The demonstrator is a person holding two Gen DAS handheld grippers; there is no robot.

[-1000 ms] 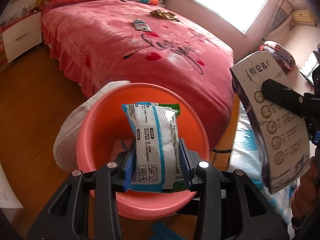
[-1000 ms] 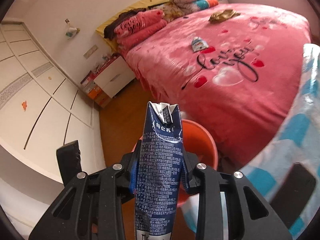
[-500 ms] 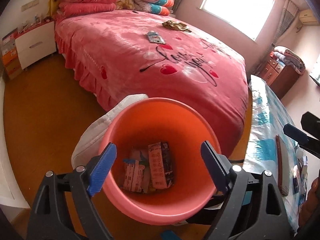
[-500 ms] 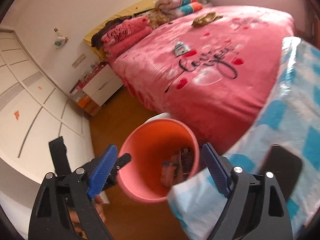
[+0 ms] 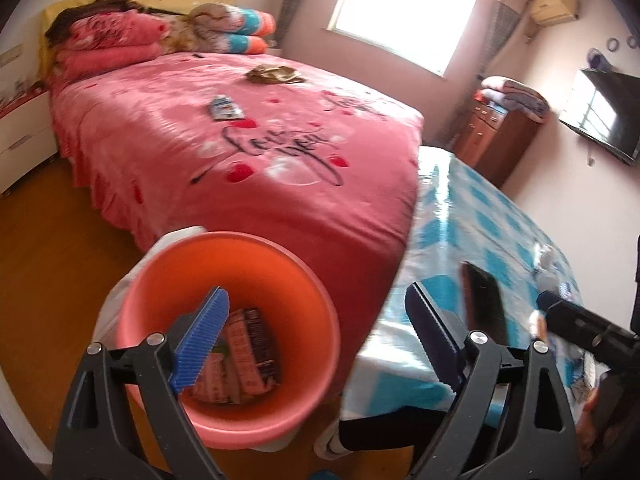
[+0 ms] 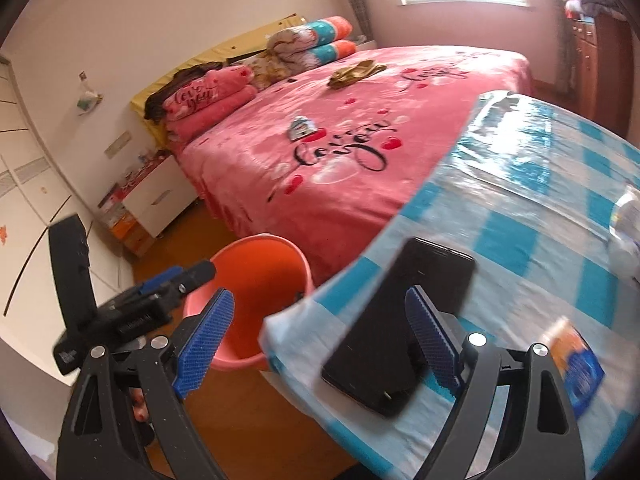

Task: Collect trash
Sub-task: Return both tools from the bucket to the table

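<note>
An orange bucket [image 5: 280, 416] stands on the floor between the bed and the table; it also shows in the right wrist view [image 6: 256, 264]. Cartons and wrappers [image 5: 244, 352] lie in its bottom. My left gripper [image 5: 316, 344] is open and empty above the bucket's right rim. My right gripper [image 6: 316, 340] is open and empty over the table's corner. A small wrapper [image 5: 224, 107] and a crumpled brown wrapper [image 5: 276, 74] lie on the pink bed [image 5: 192, 148]. An orange and blue packet [image 6: 576, 364] lies on the table at the right.
A black phone [image 6: 400, 320] lies on the blue checked tablecloth [image 6: 540, 220] near the table's corner. A white bedside cabinet [image 6: 156, 204] stands left of the bed. A wooden dresser [image 5: 500, 136] and a wall television [image 5: 604, 112] are at the right.
Both grippers opened and let go: the wrapper and the dark carton dropped into the bucket. Both grippers have since swung right toward the table.
</note>
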